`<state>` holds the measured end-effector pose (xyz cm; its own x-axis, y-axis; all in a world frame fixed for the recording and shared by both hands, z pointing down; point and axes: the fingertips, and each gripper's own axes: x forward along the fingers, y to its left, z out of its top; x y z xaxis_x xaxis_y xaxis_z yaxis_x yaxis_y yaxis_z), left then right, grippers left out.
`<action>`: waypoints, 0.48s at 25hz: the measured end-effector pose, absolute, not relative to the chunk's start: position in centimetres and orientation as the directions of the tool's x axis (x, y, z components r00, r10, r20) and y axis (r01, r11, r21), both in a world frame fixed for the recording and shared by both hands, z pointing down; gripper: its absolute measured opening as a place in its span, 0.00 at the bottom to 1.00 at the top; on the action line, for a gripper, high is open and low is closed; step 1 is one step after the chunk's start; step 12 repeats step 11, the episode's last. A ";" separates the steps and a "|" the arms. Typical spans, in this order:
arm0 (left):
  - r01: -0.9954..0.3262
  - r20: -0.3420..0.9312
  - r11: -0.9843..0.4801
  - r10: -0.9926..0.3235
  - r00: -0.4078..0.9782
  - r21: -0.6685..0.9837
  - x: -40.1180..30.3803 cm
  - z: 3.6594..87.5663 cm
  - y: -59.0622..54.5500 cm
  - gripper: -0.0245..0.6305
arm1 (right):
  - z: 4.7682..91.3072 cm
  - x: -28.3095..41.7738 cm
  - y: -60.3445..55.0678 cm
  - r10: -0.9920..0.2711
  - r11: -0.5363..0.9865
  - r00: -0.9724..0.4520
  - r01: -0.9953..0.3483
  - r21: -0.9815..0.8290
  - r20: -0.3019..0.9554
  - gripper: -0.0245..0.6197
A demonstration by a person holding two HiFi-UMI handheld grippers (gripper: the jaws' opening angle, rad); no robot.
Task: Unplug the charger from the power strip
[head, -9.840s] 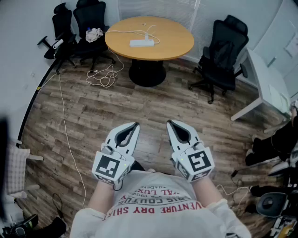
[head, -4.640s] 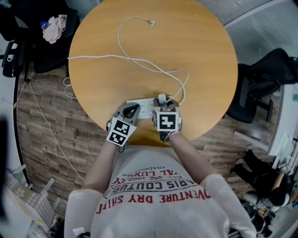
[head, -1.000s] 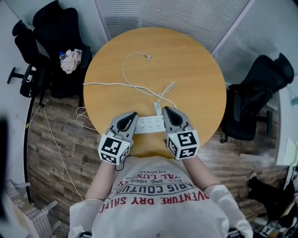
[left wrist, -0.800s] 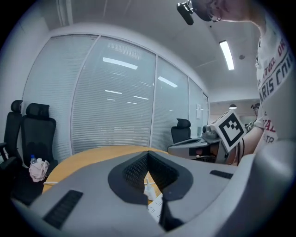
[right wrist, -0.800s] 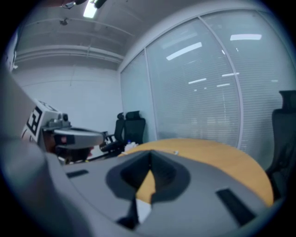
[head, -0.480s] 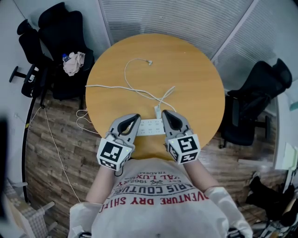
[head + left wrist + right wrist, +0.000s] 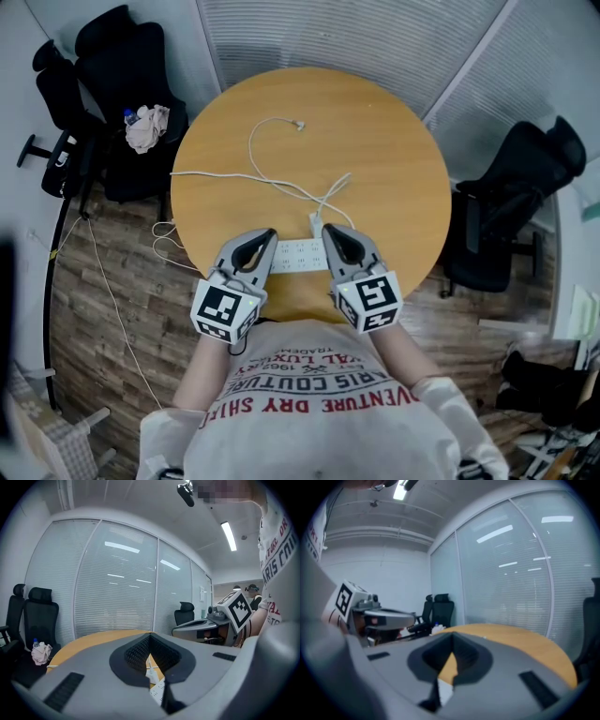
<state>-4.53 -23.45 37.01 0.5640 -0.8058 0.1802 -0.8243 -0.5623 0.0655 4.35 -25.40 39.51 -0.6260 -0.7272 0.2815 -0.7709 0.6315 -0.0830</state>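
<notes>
- Head view: the power strip [image 7: 298, 255] is a long white bar with rows of sockets. It lies crosswise at the near edge of the round wooden table [image 7: 375, 141].
- Head view: the charger [image 7: 316, 224] is a small white block at the far side of the strip's right end. Whether its prongs sit in a socket cannot be told. Its white cable [image 7: 272, 183] loops across the table to a free end far from the strip.
- Head view: the left gripper [image 7: 267, 235] and the right gripper [image 7: 327, 230] hover over the two ends of the strip.
- Left gripper view: both jaws are clenched tip to tip, with nothing between them. Below the tips, the charger and part of the strip show white.
- Right gripper view: the jaws are pressed together and hold nothing. A white piece of the strip shows beneath them.
- Head view: a black office chair [image 7: 122, 56] at the far left carries a crumpled cloth [image 7: 148, 127] and a bottle [image 7: 128, 116] on its seat.
</notes>
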 end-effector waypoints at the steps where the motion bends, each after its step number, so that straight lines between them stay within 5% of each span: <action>1: -0.826 0.180 -0.560 -0.807 0.562 0.065 -4.6 37.0 -23.5 0.08 | 39.5 4.3 -25.4 -0.727 0.633 -0.627 -0.770 -0.082 0.280 0.08; 12: -0.828 0.181 -0.557 -0.810 0.558 0.062 -4.8 37.0 -23.3 0.08 | 39.3 3.7 -24.9 -0.717 0.650 -0.645 -0.756 -0.083 0.264 0.08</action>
